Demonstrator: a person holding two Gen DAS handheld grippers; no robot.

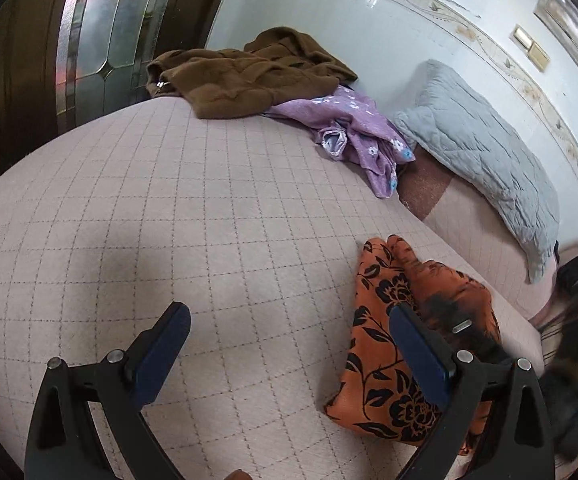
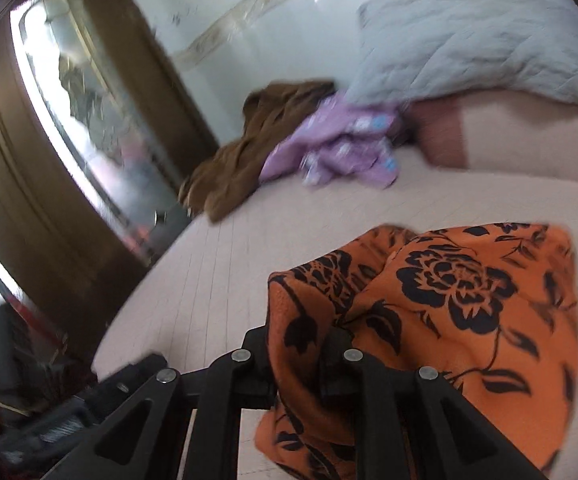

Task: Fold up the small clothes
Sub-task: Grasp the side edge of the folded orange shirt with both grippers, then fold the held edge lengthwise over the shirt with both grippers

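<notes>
My right gripper is pinched tight on a bunched fold of the orange cloth with black flowers, the fabric spilling out on both sides of the nearly closed jaws and hanging below them, which I read as a hold taken at an edge so that the piece can be carried over and laid down for a fold. My left gripper stands wide with nothing between its blue-padded fingers, poised above bare bedding just beside the same orange cloth, probably free so it can take a second edge or pin the cloth flat. From the left wrist view the cloth lies bunched near the right side of the pink quilted bedcover, partly behind the right-hand finger, and a dark blurred shape at the far right edge of that view may be my other gripper, though I cannot tell. Farther up the bed a purple flowered garment lies crumpled against a brown fleece garment, both unfolded and apparently waiting their turn. A grey quilted pillow leans by the white wall, and a dark wooden door with a glass panel stands beyond the bed's far corner. The right wrist view is smeared, so fine detail of the grip is uncertain.
</notes>
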